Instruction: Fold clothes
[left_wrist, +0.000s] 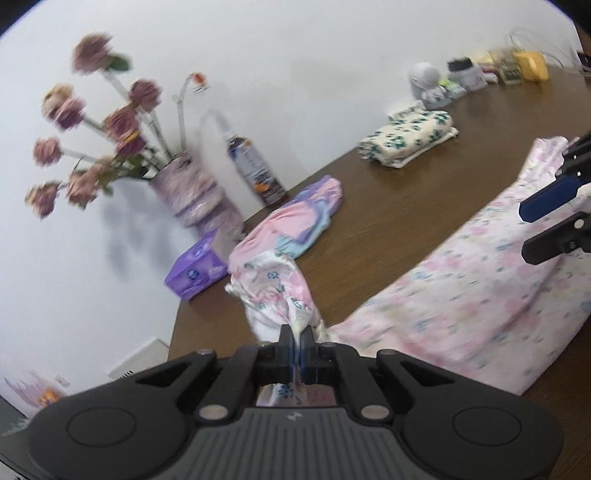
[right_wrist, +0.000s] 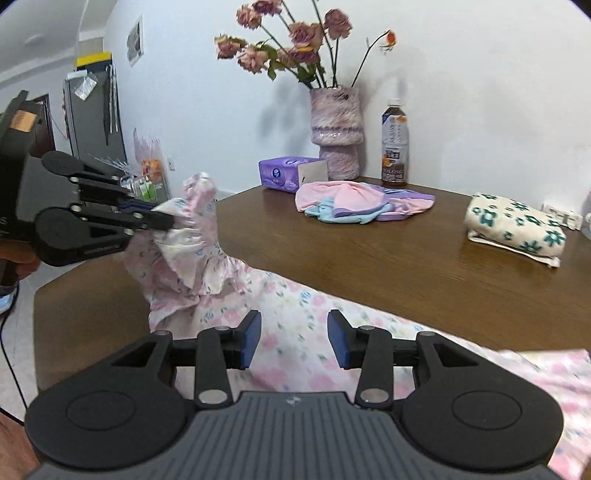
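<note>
Left gripper (right_wrist: 173, 221) clamped on ruffled end of pink floral garment (right_wrist: 295, 332), lifting it off brown table (right_wrist: 369, 258). Right gripper (right_wrist: 294, 339) jaws apart above the garment's spread part, nothing between. Folded flowered cloth (right_wrist: 515, 229) and pink-purple garment (right_wrist: 354, 203) lie beyond.

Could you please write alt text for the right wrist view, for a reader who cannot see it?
The open right gripper hovers over a pink floral garment spread on a brown wooden table, while the left gripper pinches its ruffled end aloft. Behind stand a vase of dried roses and a folded green-flowered cloth.
</note>
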